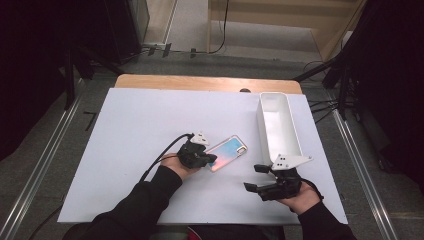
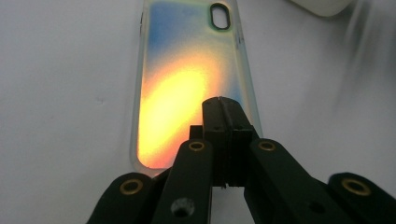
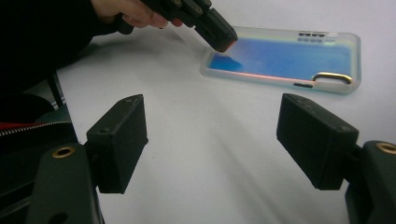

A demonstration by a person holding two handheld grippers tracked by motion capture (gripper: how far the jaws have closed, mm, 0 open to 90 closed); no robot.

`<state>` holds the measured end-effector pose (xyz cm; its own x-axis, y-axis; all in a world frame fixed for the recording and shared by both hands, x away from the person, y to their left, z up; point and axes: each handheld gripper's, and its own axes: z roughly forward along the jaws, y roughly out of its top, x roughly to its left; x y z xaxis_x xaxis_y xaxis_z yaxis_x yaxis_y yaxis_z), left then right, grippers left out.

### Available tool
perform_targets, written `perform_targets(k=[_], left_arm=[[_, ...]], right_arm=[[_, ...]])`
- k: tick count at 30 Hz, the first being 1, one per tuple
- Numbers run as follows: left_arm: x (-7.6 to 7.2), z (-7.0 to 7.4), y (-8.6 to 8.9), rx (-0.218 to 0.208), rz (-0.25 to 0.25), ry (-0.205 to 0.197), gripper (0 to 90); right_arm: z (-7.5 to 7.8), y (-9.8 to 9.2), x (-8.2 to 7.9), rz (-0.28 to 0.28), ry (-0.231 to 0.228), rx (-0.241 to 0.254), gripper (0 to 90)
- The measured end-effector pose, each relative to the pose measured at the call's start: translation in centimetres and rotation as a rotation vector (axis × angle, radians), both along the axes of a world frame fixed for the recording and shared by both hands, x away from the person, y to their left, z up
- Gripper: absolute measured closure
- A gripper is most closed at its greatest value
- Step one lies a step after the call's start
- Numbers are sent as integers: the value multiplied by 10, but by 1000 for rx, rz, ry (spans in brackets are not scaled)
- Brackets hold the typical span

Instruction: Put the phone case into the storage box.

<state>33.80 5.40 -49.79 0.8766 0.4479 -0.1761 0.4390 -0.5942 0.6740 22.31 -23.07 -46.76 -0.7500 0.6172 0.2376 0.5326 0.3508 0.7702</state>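
Iridescent phone case (image 1: 227, 153) lay flat on the table (image 1: 135, 125), at nine o'clock of the white bin (image 1: 278, 125); left gripper (image 1: 212, 158) clamped its near edge, not yet lifted; right gripper (image 1: 256, 178) waited open.

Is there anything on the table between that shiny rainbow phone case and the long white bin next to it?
Nothing visible: bare white table lies between the iridescent phone case and the long white bin. The shut left gripper sits at the case's near end, on the side away from the bin.
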Motion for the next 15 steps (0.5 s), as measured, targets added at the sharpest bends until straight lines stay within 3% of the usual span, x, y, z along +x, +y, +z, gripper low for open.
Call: perform_targets(k=[8, 15], left_arm=[[2, -4, 4, 30, -2, 22, 888], [1, -4, 7, 26, -2, 33, 888]], right_arm=[[0, 0, 0, 3, -7, -3, 232], [0, 1, 0, 10, -1, -2, 232]])
